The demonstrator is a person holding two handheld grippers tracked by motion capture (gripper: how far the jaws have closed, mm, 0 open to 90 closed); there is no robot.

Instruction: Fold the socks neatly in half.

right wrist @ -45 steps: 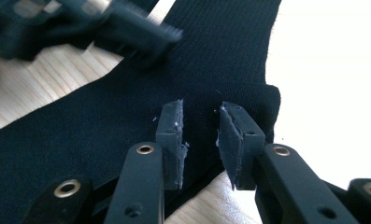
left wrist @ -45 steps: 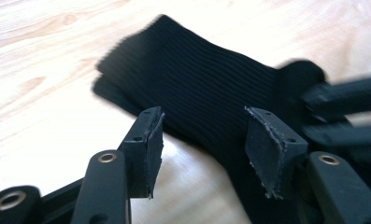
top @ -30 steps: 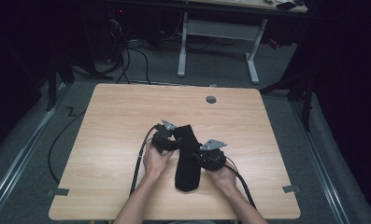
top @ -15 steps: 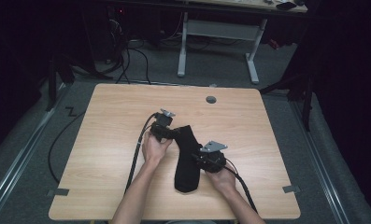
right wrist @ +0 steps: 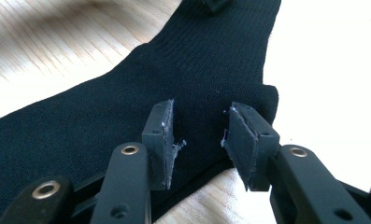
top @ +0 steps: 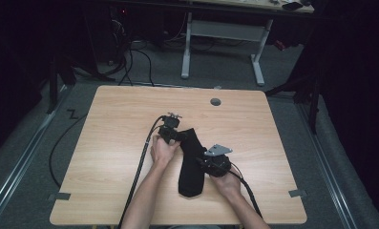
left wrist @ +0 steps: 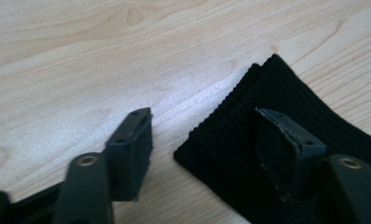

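A black sock (top: 191, 164) lies stretched on the wooden table (top: 115, 124), its cuff at the far end and its foot toward the person. My left gripper (top: 177, 135) is at the cuff, open. In the left gripper view my left gripper (left wrist: 204, 116) straddles the ribbed cuff's corner (left wrist: 239, 140), one pad over bare wood and one over the fabric. My right gripper (top: 204, 162) is at the sock's right side. Its jaws (right wrist: 202, 109) have just been opening and stand apart over the heel (right wrist: 262, 98), not pinching it.
A round grey grommet (top: 215, 101) sits near the table's far edge. A black cable (top: 142, 157) trails from the left gripper over the near edge. Grey tape marks (top: 59, 196) sit at the near corners. White desk legs (top: 187, 47) stand beyond the table.
My left hand has slid a little to the left and away with its gripper, to the cuff end. The right hand has kept its place at the heel.
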